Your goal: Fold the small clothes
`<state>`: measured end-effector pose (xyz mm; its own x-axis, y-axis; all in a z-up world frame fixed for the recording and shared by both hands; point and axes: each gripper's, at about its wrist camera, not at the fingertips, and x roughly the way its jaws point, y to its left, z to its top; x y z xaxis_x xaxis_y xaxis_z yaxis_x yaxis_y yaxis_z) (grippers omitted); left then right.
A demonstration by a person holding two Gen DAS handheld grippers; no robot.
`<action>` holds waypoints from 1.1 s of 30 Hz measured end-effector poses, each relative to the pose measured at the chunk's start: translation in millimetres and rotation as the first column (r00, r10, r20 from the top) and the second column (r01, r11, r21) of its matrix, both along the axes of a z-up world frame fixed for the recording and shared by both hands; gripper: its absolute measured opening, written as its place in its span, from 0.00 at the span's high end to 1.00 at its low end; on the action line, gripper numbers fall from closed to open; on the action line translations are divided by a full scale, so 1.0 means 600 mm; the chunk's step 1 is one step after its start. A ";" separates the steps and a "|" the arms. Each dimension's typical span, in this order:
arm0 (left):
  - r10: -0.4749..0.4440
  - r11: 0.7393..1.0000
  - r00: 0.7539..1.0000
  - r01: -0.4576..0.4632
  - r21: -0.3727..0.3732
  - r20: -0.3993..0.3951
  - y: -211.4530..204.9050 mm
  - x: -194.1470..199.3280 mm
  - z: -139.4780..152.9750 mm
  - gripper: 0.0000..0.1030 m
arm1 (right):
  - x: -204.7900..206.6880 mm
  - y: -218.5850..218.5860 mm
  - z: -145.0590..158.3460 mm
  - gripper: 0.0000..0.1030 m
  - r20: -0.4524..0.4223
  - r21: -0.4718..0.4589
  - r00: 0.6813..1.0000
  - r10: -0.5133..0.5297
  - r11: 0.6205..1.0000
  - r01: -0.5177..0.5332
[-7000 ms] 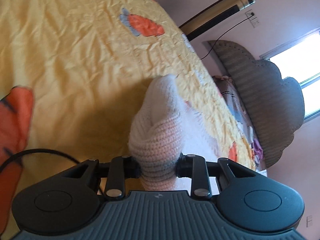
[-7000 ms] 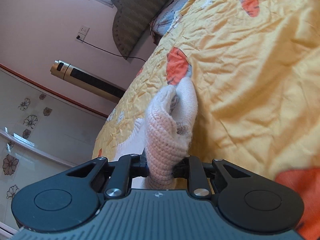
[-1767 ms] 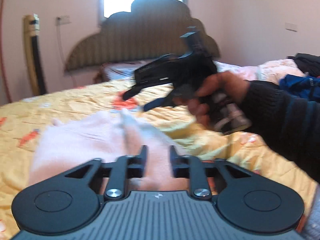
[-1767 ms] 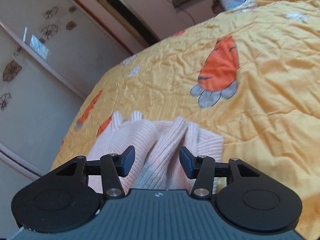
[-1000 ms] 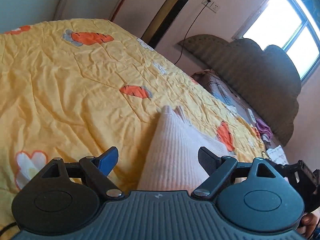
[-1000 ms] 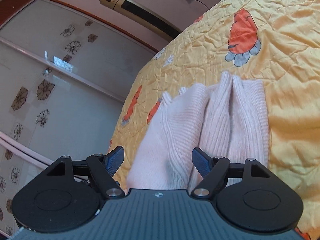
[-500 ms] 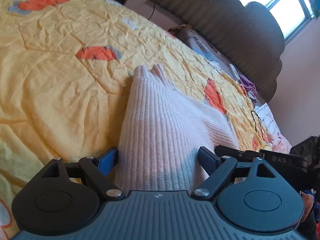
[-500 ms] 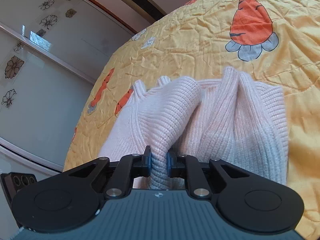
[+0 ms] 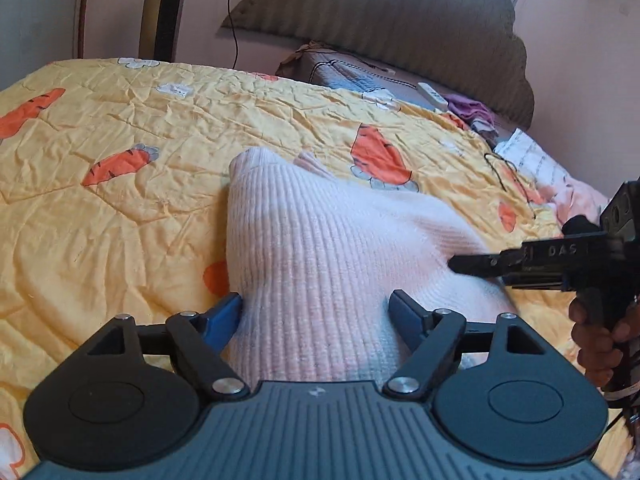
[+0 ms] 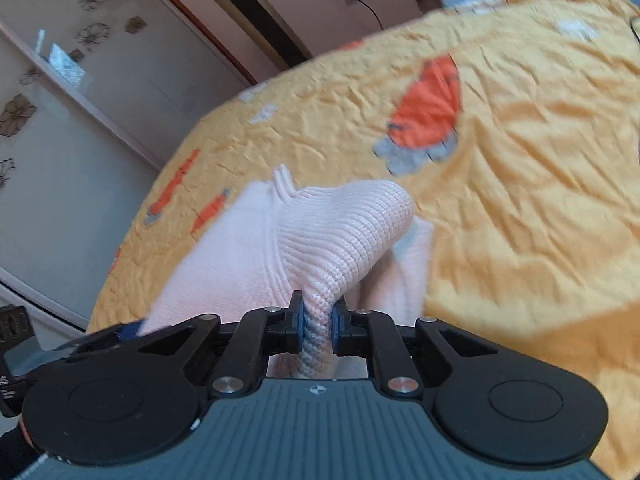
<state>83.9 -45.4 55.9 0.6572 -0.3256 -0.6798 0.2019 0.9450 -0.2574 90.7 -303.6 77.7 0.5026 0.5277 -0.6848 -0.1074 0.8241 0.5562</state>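
Note:
A small pale pink knitted sweater [image 9: 320, 248] lies on the yellow carrot-print quilt [image 9: 100, 200]. My left gripper [image 9: 316, 312] is open, its blue-padded fingers standing on either side of the sweater's near edge. My right gripper [image 10: 317, 322] is shut on a bunched fold of the sweater [image 10: 340, 232] and holds it raised off the quilt. The right gripper also shows in the left wrist view [image 9: 560, 260], at the sweater's right side, held by a hand.
A padded headboard [image 9: 380, 20] and pillows [image 9: 352, 76] stand at the far end of the bed. A tower fan [image 9: 162, 8] stands by the wall. Mirrored wardrobe doors [image 10: 60, 120] run along the bed's left side. The quilt [image 10: 540, 160] stretches right of the sweater.
My right gripper, shut on the sweater fold, has lifted it and swung it over. My left gripper stays open around the near edge and has turned toward the headboard.

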 end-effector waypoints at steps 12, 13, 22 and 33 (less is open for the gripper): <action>0.050 0.988 0.998 -0.056 -0.143 -0.045 0.105 -0.037 0.008 0.22 | -0.134 -0.028 0.004 0.34 0.053 0.314 0.980 -0.193 0.934 0.167; 0.054 0.987 0.998 -0.059 -0.147 -0.043 0.107 -0.039 0.004 0.21 | -0.150 -0.030 0.000 0.32 0.035 0.350 0.981 -0.191 0.922 0.167; 0.029 0.995 0.999 -0.032 -0.099 -0.039 0.061 -0.033 -0.004 0.17 | -0.264 0.013 -0.074 0.28 -0.194 0.582 0.964 -0.180 0.770 0.261; 0.021 0.996 0.999 -0.024 -0.080 -0.039 0.058 -0.036 -0.004 0.16 | -0.231 0.074 -0.098 0.30 -0.291 0.525 0.921 -0.258 0.762 0.379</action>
<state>62.4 -10.9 53.7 0.6388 -0.3658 -0.6768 0.1692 0.9250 -0.3403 -47.9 -259.4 18.8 0.6041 0.6794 -0.4165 0.2615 0.3247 0.9089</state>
